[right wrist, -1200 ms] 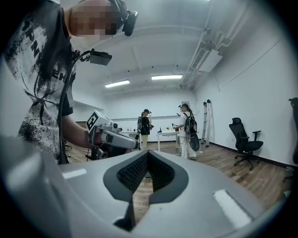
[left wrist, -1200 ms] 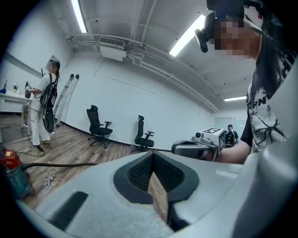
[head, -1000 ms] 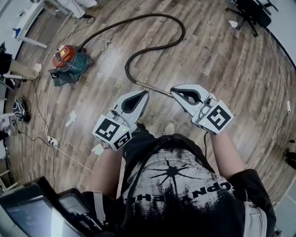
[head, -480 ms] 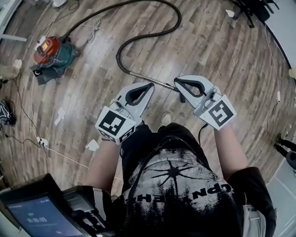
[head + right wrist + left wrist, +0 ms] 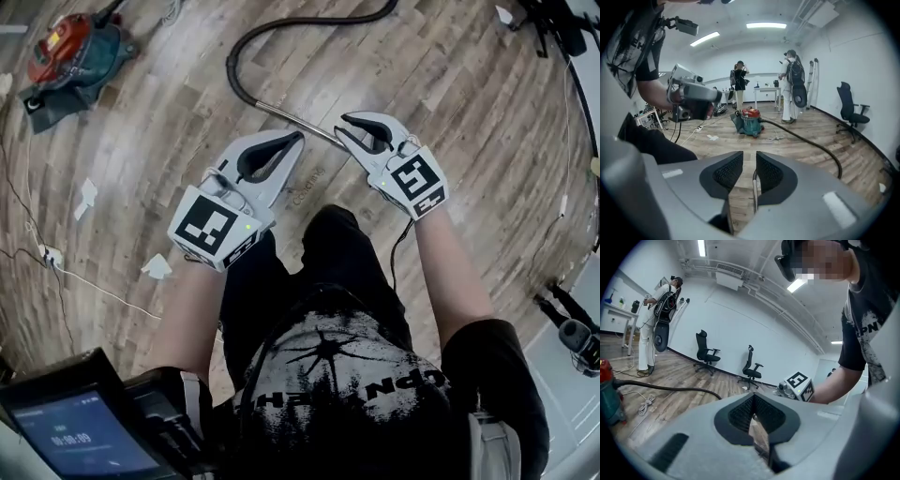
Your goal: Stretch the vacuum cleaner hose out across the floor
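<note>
Black hose [image 5: 246, 42] lay curled on the wooden floor [image 5: 469, 112]. Its metal tube [image 5: 291, 117] sat between the right hand-held gripper's [image 5: 340, 125] jaws, which had just been opening, untouched, seemingly ready to grasp. The left hand-held gripper [image 5: 299, 138] stayed out of it, clenched and empty.

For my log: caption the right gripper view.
Right gripper, jaws just opening, metal wand ungripped in their gap; vacuum cleaner beyond.

shirt: black short-sleeved T-shirt [image 5: 347, 375], white starburst print with white lettering across the chest.
legs: black trousers [image 5: 314, 267], perhaps shorts; the hem can't be made out.
left gripper [image 5: 298, 138]: light grey moulded shell, black ribbed pads, cube with black-and-white square markers.
right gripper [image 5: 343, 126]: same grey shell and marker cube.
cable: thin black cable [image 5: 397, 251] running from the right gripper's near end.
</note>
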A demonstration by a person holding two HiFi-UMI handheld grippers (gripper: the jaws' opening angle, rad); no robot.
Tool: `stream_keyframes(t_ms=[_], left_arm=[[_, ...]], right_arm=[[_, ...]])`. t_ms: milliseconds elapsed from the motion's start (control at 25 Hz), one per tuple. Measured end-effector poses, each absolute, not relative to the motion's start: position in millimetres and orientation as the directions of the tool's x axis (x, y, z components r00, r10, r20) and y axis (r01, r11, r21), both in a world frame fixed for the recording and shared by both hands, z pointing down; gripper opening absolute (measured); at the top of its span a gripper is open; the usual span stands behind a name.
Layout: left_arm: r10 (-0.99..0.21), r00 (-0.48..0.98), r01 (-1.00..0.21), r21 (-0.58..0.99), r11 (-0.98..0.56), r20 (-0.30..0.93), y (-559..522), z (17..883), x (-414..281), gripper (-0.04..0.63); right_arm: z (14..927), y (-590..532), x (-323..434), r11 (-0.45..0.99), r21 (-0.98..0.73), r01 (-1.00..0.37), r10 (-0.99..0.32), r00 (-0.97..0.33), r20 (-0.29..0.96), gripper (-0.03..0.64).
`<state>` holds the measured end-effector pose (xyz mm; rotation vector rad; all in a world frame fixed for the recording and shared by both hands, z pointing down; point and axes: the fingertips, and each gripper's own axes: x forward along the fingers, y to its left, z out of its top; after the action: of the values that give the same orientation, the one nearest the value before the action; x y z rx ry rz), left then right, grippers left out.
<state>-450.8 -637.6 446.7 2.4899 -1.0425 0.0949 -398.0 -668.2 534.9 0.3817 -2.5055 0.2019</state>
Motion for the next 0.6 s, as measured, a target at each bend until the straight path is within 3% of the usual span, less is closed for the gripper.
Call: stream_keyframes(t_ms=[200,400,600], left_arm=[[-0.679,0.697,-0.713,0.333,-0.618,0.231,-669,548,-461,0.002],[-0.668,0.705,-0.707,0.302,-0.639,0.239,-693,641,-451,0.002],[-0.677,0.694,-0.716,0.326,-0.617,0.244,-698,700,-449,0.002]], right_arm=[[703,-693,-386,0.923,-0.1,-0.372,-0.214,-0.71,0.671,0.119],[877,-697,-374,0.877,-0.263,-0.403,-0.1,-0.686,0.72,0.171],[1034,-680,-344,0.884,-0.263,-0.387,0.019,-0.532,0.847,0.218]])
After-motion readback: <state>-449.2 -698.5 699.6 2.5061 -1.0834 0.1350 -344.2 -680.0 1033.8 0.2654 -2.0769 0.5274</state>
